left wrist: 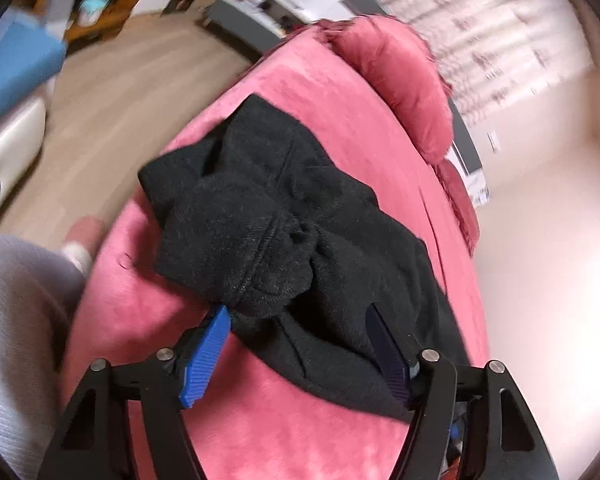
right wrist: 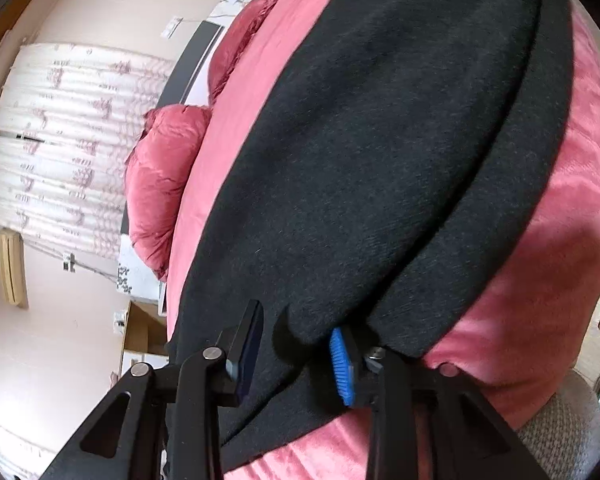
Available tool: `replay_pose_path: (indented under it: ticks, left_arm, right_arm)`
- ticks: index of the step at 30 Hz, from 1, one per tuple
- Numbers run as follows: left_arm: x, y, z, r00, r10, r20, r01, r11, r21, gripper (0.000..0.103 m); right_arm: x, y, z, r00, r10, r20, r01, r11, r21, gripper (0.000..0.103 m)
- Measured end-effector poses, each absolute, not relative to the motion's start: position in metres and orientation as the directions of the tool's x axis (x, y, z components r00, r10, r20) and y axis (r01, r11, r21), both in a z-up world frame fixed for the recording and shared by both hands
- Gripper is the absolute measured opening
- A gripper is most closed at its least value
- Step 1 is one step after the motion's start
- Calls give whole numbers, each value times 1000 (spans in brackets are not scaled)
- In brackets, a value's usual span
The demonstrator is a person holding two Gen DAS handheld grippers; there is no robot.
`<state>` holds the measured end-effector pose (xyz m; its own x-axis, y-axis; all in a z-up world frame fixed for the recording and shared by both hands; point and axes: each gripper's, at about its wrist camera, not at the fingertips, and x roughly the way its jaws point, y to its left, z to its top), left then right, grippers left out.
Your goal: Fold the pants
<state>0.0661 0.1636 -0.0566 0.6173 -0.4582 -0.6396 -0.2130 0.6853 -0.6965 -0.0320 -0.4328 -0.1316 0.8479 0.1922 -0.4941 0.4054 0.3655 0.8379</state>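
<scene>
**Black pants on pink bed, both grippers at the cloth**

Pants (left wrist: pixel 300 216) lie on the pink bedspread (left wrist: pixel 308 92), bunched at the near end, running diagonally away toward the pillows (left wrist: pixel 400 80).

Left gripper (left wrist: pixel 300 320): jaws wide. A rolled, seamed lump of fabric sits between the fingers; the left blue pad (left wrist: pixel 206 356) touches its lower edge, the right pad lies against flatter cloth. Can't tell whether it's actually pinching or just straddling.

Right gripper (right wrist: pixel 296 332): jaws narrow, a fold at the cloth's edge tucked between them. The blue pad (right wrist: pixel 342 364) is right at the fabric edge, the dark one on the other side. Looks gripped, pads against the cloth.

Pants as seen from the right wrist camera: a long, smooth black band in two layers, upper layer offset from the lower so a parallel edge shows. Fuzzy, fleece-like knit. Left wrist view: rumpled, several creases, one end heaped up.

Person's grey sleeve (left wrist: pixel 16 320) at the left edge.
</scene>
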Motion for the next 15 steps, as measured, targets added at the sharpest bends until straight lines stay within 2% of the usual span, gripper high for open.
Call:
replay_pose_path:
  ticks: [8,11,12,13,15]
  left_arm:
    - [101,208,-72,664,-472,-580,-400,430,-809,73]
    - [122,214,-81,549,-503,-668,-493,450,-744,39]
    - [127,215,-77,545,-514,-663,-478,459,-749,32]
    - [131,217,-65,560,-524,-642,-434,475,-765,29]
    - [137,223,-30,612,-541,-577,-304,513,-803,27]
  right_arm:
    - [-36,-422,-130,858,188,-478,391,365,845,30]
    - [-38,-423,-130,858,177,-482,394,374,839,30]
    - [-40,-424,-129,855,168,-490,398,393,829,30]
    - [-40,-423,-127,854,155,-497,401,414,817,29]
    - [-37,-420,-123,861,132,-491,394,437,808,17]
